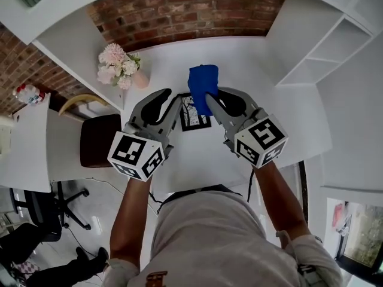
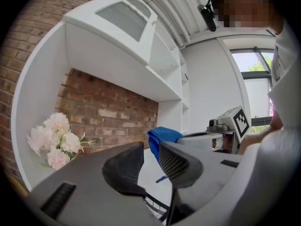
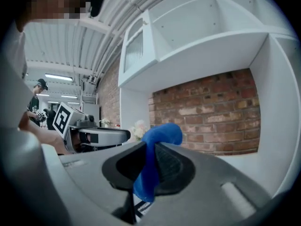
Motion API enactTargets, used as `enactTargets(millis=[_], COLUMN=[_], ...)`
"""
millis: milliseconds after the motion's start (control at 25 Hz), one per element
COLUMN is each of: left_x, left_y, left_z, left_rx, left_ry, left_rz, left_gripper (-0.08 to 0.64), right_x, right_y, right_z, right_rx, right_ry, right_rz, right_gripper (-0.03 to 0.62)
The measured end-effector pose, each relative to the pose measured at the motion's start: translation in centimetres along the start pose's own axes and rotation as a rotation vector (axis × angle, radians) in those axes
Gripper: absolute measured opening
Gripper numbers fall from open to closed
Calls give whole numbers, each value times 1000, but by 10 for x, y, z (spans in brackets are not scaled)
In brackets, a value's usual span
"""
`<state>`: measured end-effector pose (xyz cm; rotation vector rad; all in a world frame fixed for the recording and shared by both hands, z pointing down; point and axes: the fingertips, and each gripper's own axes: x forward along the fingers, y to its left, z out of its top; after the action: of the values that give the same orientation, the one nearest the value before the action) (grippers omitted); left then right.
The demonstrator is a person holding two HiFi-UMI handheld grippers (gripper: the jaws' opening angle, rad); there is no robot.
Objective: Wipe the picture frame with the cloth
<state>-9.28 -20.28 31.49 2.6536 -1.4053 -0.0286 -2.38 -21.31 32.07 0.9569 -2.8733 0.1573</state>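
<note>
Our right gripper (image 1: 210, 97) pinches the cloth (image 1: 203, 78); our left gripper (image 1: 172, 97) is spread, empty. Next we should lower the cloth onto the picture frame (image 1: 192, 122).

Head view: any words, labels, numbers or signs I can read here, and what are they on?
No text reads clearly.
Left marker cube, right marker cube: black-and-white square patterns only, no letters.
Picture frame: dark drawing, no legible words.
Shirt: orange print at the bottom edge, cut off, unreadable.
</note>
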Motion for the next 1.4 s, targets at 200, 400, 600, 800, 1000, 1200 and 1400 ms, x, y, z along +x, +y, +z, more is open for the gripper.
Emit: enactTargets(millis=[200, 400, 600, 800, 1000, 1200, 1400], left_x=[-18, -31, -34, -33, -32, -32, -33], left_y=[-8, -16, -24, -30, -31, -29, -29], left_z=[30, 43, 47, 49, 50, 50, 50], left_rx=[28, 19, 25, 41, 42, 32, 28], left_ry=[-90, -152, -178, -189, -191, -193, -194], left_rz=[42, 60, 48, 36, 32, 34, 38], left_gripper=[56, 9, 0, 0, 0, 0, 0], right_x=[-11, -22, -30, -33, -33, -33, -34], right_y=[18, 32, 45, 48, 49, 50, 49], right_z=[30, 44, 52, 53, 52, 52, 51], right_rx=[-28, -46, -73, -88, -91, -92, -88], right_ry=[-119, -189, -248, -259, -256, -257, -257], right_rz=[41, 62, 83, 73, 71, 69, 68], right_gripper=[48, 48, 48, 46, 46, 44, 44])
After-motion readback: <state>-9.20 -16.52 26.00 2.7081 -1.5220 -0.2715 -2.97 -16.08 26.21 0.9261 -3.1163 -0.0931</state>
